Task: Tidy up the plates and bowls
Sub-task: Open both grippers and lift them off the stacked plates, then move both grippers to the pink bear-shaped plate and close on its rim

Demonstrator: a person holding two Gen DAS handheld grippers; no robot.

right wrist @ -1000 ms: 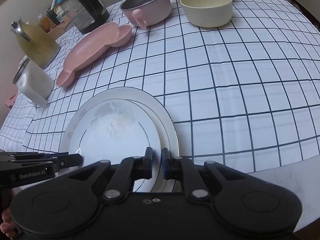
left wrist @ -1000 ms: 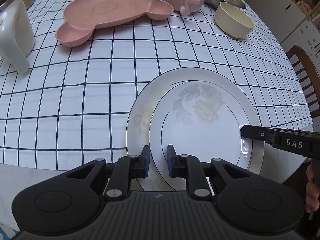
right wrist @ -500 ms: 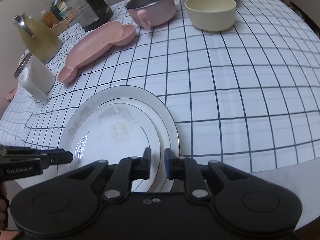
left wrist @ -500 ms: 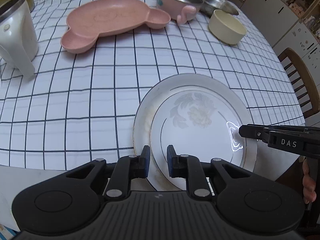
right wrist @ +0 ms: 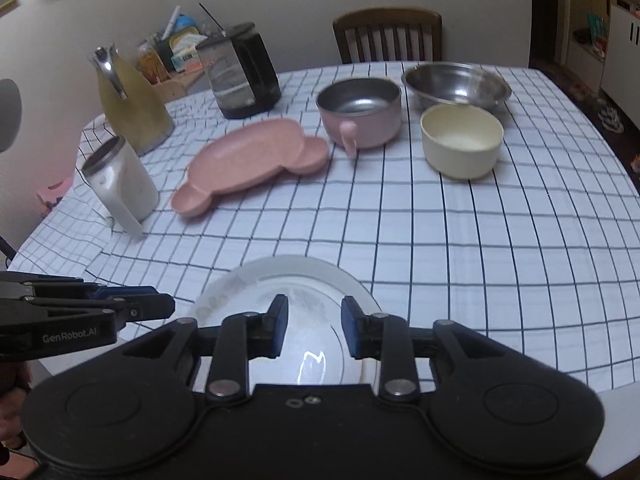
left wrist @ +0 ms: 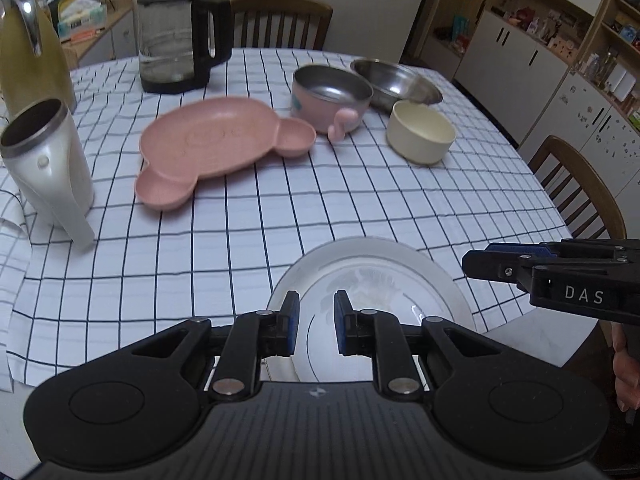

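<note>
Stacked plates (left wrist: 372, 276) (both grippers clear)

Pretty clearly a home dining room: checkered cloth on the desk (left wrist: 248, 216), wooden chairs (left wrist: 280, 20) around it, cupboards (left wrist: 532, 52) behind, kettle (left wrist: 176, 40) out.

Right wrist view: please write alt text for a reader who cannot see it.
The right gripper, jaws opening and holding nothing, hovers over two stacked white plates at the near edge of a checked tablecloth. Beyond lie a pink divided plate and three bowls.
</note>
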